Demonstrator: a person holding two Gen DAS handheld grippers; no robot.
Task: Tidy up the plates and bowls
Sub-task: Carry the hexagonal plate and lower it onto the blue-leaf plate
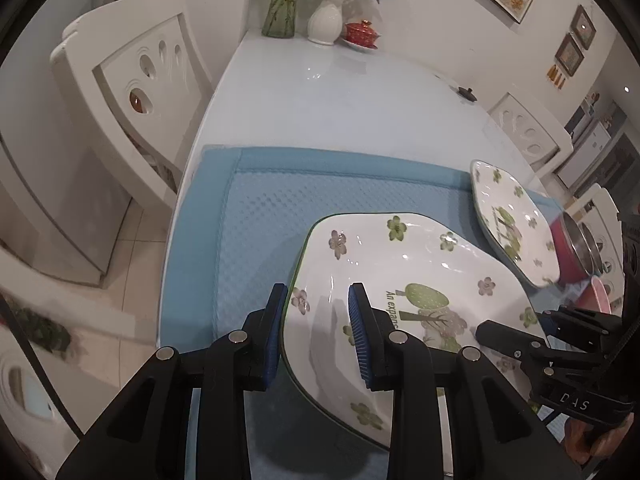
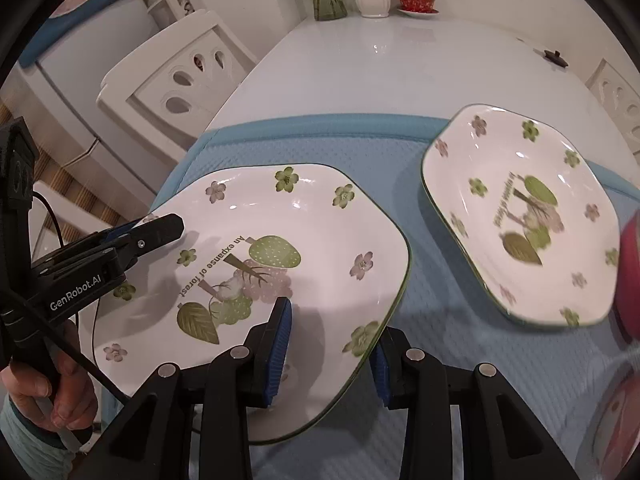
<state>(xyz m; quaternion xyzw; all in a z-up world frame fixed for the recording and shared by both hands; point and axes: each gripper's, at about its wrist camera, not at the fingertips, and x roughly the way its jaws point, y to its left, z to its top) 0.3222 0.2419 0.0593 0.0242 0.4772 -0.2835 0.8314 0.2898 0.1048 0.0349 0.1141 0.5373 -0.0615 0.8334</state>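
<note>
A: Over the blue mat (image 1: 256, 200) on the tabletop (image 1: 320, 92), the near plate (image 2: 280, 240) is gripped from both sides; would you say it is lifted?

B: I judge so; its near corner hangs above the mat with shadow under it, and it tilts a little; the second plate (image 2: 520, 216) lies flat on the mat to the right, well apart from it.

A: How should the carry go?

B: Both hands must rise together and keep the plate level; if one side leads, the glazed rim may slide through the pads; then bring it over the second plate, square the corners, and lower it gently so the two nest; that is my guess at the step, since stacking fits the task.

A: And the left tool (image 1: 318, 332)?

B: Narrow; one blue pad sits under the plate's left rim and the other on its face, so it pinches the rim; in the right wrist view it reaches in from the left edge (image 2: 160, 232).

A: The right tool (image 2: 330, 354)?

B: Also narrow and clamped on the plate's near right rim; one pad on the face, the other below the edge.

A: Any hazard?

B: A red bowl (image 1: 576, 248) stands just beyond the second plate at the far right, blurred; the plate should come down clear of it; the vase (image 1: 326, 20) is far off.
</note>
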